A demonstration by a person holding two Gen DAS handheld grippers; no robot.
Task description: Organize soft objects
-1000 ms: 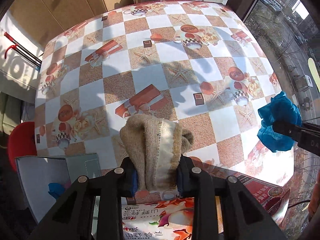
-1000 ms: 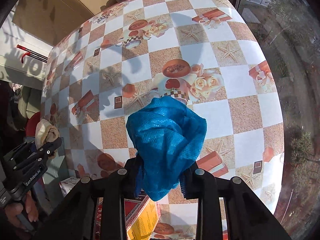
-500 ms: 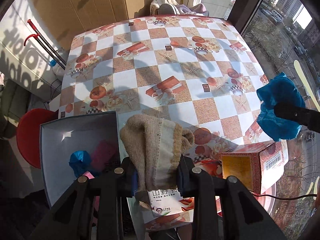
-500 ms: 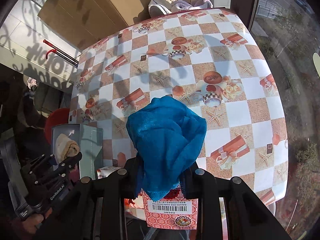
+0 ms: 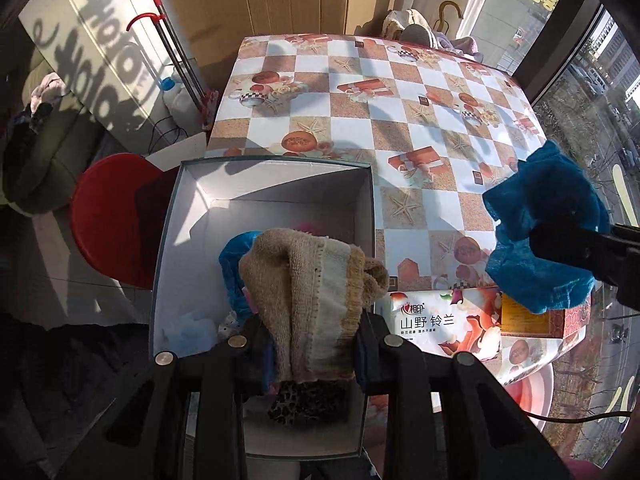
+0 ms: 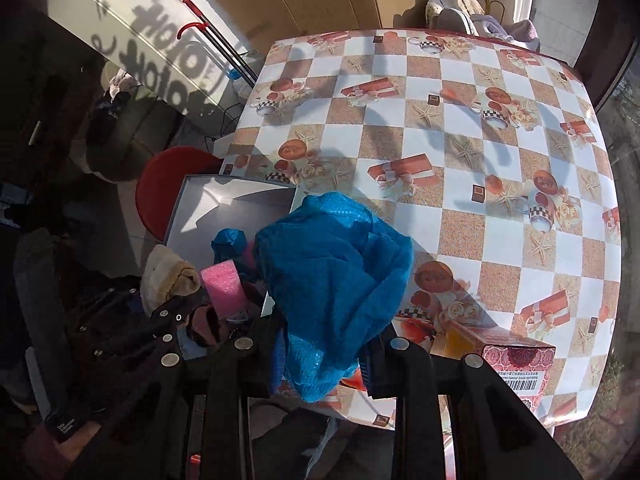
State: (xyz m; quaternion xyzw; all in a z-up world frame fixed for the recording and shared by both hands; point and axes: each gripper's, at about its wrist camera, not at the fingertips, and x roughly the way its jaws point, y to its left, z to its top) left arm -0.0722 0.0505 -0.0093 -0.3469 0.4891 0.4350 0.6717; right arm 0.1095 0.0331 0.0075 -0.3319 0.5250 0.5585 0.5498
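Note:
My left gripper point(image 5: 316, 352) is shut on a folded beige towel point(image 5: 312, 300) and hangs over an open grey box point(image 5: 280, 184) at the table's near left corner. In the box lie a blue bundle point(image 5: 232, 256), a leopard-print piece point(image 5: 304, 400) and a pink foam block point(image 6: 224, 288). A crumpled blue cloth point(image 6: 332, 264) is clamped in my right gripper point(image 6: 324, 356), above the box's right rim. That blue cloth point(image 5: 544, 232) shows at the right of the left wrist view. The beige towel point(image 6: 168, 276) and left gripper point(image 6: 172, 312) show at the left of the right wrist view.
The checked table point(image 5: 400, 92) stretches ahead. A printed tissue pack point(image 5: 472, 328) and a red carton point(image 6: 516, 356) sit at its near edge. A red stool point(image 5: 116, 216) stands left of the box, a red-handled mop point(image 5: 176, 60) leans behind, and clothes point(image 5: 416, 28) are piled beyond.
Both grippers have pulled back and up from over the table toward its near left corner, each keeping its cloth. The open box has come fully into view under them.

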